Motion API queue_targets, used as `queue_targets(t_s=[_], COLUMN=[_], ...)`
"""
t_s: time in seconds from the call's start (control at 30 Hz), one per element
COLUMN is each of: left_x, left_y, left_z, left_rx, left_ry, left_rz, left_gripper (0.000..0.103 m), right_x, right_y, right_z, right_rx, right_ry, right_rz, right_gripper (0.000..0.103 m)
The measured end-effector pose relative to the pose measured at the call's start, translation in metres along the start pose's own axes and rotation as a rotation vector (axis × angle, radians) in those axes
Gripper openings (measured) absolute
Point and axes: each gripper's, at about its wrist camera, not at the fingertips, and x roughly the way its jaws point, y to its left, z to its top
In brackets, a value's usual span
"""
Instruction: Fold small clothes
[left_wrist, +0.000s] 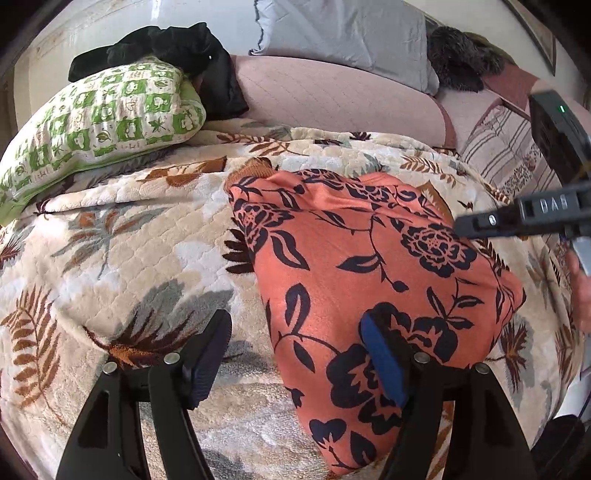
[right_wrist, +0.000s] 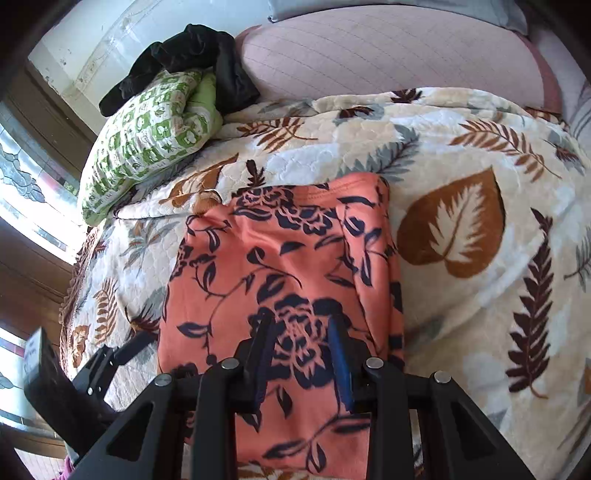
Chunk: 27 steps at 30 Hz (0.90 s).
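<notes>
1. The orange garment printed with dark navy flowers and leaves (right_wrist: 280, 266) lies folded into a rough rectangle on the cream plush blanket patterned with brown and grey leaves (right_wrist: 461, 155), near the blanket's middle.
2. The left gripper (left_wrist: 295, 354) is angled down at the garment's left edge. Its jaws stand wide apart with nothing pinched: the black left finger (left_wrist: 210, 354) is over bare blanket just beside the garment, and the blue-padded right finger (left_wrist: 384, 362) is over the printed cloth. Whether that pad touches the cloth cannot be told.
3. The right gripper (right_wrist: 303, 354) points steeply down over the garment's near half, its jaws only narrowly parted. The two fingertips sit against a dark flower in the print; whether cloth is caught between them cannot be told.
4. In the left wrist view, the right gripper enters from the right edge of the garment, blurred, and part of a hand (left_wrist: 581, 288) shows below it, cut off by the frame.
5. Beyond the garment's far left corner lies a green and white checked pillow (right_wrist: 147, 147) with a crumpled black cloth (right_wrist: 192, 55) on top of it.
6. Behind the garment a pale pink quilted cushion (right_wrist: 388, 48) meets the blanket's far edge; a grey pillow (left_wrist: 351, 33) leans behind that, partly cut off.
7. The garment's near edge is hidden by the gripper bodies in both views.
</notes>
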Motion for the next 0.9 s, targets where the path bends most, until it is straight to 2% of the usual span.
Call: queue_targets(t_s=[0.13,0.2,0.23,0.3,0.37,0.5,0.63,0.77,0.87,0.9], left_x=[0.000,0.012,0.018,0.022,0.022,0.016,0.017,0.020,0.031,0.033], left_y=[0.005,0.000,-0.002,-0.008,-0.012,-0.005,0.002,0.006,0.001,-0.001], left_z=[0.006,0.003,0.000,-0.003,-0.002,0.001,0.006,0.012,0.010,0.009], left_rx=[-0.027,-0.009,0.005,0.033,0.049,0.007,-0.042,-0.073,-0.043,-0.033], left_ry=[-0.019,0.024,0.038,0.026,0.024,0.026,0.029,0.017,0.037,0.035], left_rz=[0.005,0.031,0.039,0.056,0.075,0.053,0.030,0.027,0.039,0.045], left_gripper=[0.073,0.074,0.074,0.075,0.076,0.076,0.076,0.076,0.078,0.078], right_x=[0.009,0.023,0.029,0.031,0.029,0.020,0.012,0.042,0.079,0.080], right_y=[-0.011,-0.018,-0.021,-0.025,-0.028,-0.024,-0.012,-0.015,-0.028,-0.028], right_z=[-0.022,-0.032,-0.037,-0.044,-0.044,-0.025,0.003,0.032,0.035,0.034], right_rx=[0.026,0.039,0.046,0.051,0.062,0.081,0.064,0.092,0.126,0.120], right_ry=[0.019,0.021,0.009,-0.029,-0.026,0.011,-0.063,-0.043,0.030,0.012], right_rz=[-0.035,-0.067,-0.076,-0.061,-0.049,-0.050,-0.072,-0.120,-0.132,-0.134], right_gripper=[0.033,0.034,0.039,0.041,0.041,0.041,0.043,0.044,0.052,0.054])
